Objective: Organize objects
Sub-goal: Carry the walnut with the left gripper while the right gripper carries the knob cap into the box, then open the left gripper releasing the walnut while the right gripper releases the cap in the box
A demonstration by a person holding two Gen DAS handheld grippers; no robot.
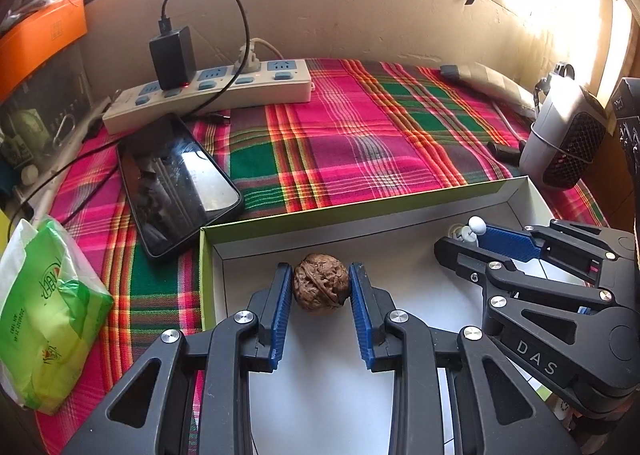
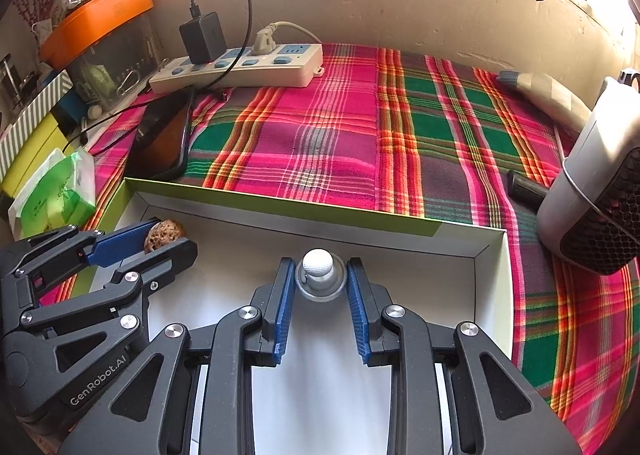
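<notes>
Your left gripper [image 1: 321, 287] pinches a walnut [image 1: 321, 288], blue pads pressed on both flanks. The walnut sits low in the white tray [image 1: 224, 255], near its left wall; whether it rests on the floor or hangs just above it is hard to tell from this angle. It is close to round, so no clear long axis; its ridged seam runs diagonally across the face toward you.

Your right gripper [image 2: 320, 275] is closed on a small grey knob piece [image 2: 320, 281]: a round grey base with a white dimpled ball [image 2: 317, 262] on top. The ball end points up and slightly away from you, so its long axis stands roughly upright. It is near the tray's far wall, right of the walnut and well apart from it.

Both grippers angle downward into the tray, side by side. The tray lies on a plaid cloth [image 1: 360, 143]. Beyond it: a phone [image 1: 176, 183] touching the tray's far left corner, a power strip [image 1: 208, 91] and a small heater [image 2: 592, 199] at right.
</notes>
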